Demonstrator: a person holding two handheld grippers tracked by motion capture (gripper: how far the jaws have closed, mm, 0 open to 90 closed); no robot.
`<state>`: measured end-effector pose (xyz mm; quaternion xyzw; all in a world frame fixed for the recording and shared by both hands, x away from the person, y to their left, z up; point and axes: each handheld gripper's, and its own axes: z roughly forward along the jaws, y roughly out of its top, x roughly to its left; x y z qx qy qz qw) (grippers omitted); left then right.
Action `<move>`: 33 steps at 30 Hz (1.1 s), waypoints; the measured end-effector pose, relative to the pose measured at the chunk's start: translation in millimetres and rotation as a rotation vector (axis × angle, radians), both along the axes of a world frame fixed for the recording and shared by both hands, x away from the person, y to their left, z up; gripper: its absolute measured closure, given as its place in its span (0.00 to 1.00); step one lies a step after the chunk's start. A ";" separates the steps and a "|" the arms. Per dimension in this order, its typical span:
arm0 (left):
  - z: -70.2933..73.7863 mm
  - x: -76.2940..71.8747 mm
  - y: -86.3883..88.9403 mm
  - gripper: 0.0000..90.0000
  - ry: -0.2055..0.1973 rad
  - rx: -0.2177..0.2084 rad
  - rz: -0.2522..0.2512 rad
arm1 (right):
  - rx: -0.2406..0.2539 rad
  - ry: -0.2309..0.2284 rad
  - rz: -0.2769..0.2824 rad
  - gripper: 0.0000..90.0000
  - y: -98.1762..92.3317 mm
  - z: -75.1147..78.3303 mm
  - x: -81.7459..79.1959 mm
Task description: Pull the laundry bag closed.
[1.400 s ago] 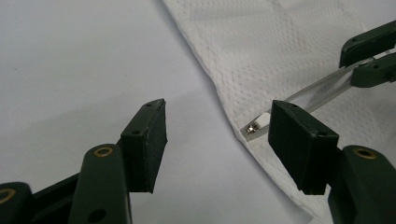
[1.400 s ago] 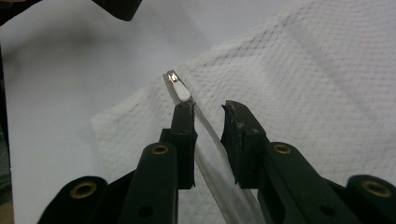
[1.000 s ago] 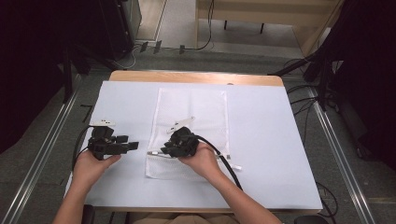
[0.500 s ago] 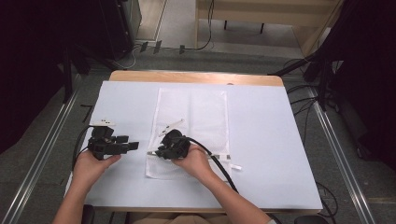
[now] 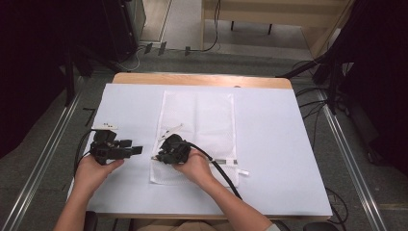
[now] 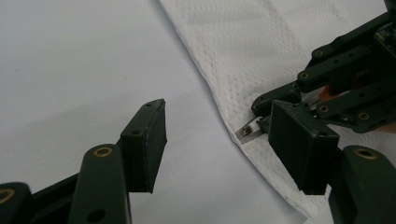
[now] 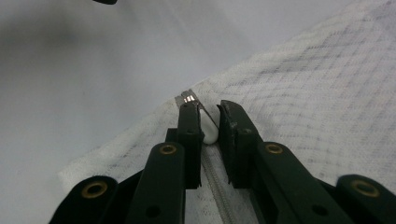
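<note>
A white mesh bag point(image 5: 199, 115) lies flat on the table's middle, its zipper point(image 7: 217, 186) running along the near left edge. My right gripper point(image 5: 158, 155) sits low at that edge. Its jaws have just been closing and stand narrowly apart around the small metal zipper pull point(image 7: 189, 99), which leans on one pad point(image 7: 190, 135) with a gap to the other. The left gripper view also has the pull point(image 6: 247, 133) and the right gripper point(image 6: 261, 116). My left gripper point(image 5: 137, 150) hovers to the left of the bag, jaws wide open point(image 6: 219, 140) and empty.
A white sheet point(image 5: 288, 144) covers the wooden table point(image 5: 202, 79). The right gripper's black cable point(image 5: 221, 171) trails across the bag's near corner. Loose white ties point(image 5: 171, 130) lie on the bag's left side. Metal rails and floor cables flank the table.
The right gripper has slid left along the bag to its left edge and dropped slightly. The left hand and its gripper have stayed put.
</note>
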<state>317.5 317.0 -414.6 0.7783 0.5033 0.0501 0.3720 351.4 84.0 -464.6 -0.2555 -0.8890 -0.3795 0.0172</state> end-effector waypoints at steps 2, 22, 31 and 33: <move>-0.6 0.4 0.4 0.42 0.005 0.001 -0.001 | -0.005 -0.002 -0.001 0.90 1.5 0.7 -0.6; -1.0 0.7 3.8 0.42 0.007 0.002 0.013 | 0.003 0.004 0.032 0.93 10.2 -0.8 -5.4; -1.2 0.5 5.7 0.42 0.002 0.003 0.022 | -0.020 -0.039 0.039 0.96 14.6 1.2 -9.4; -0.9 0.2 5.9 0.42 0.001 0.002 0.020 | -0.019 -0.037 0.042 0.96 15.1 0.6 -9.8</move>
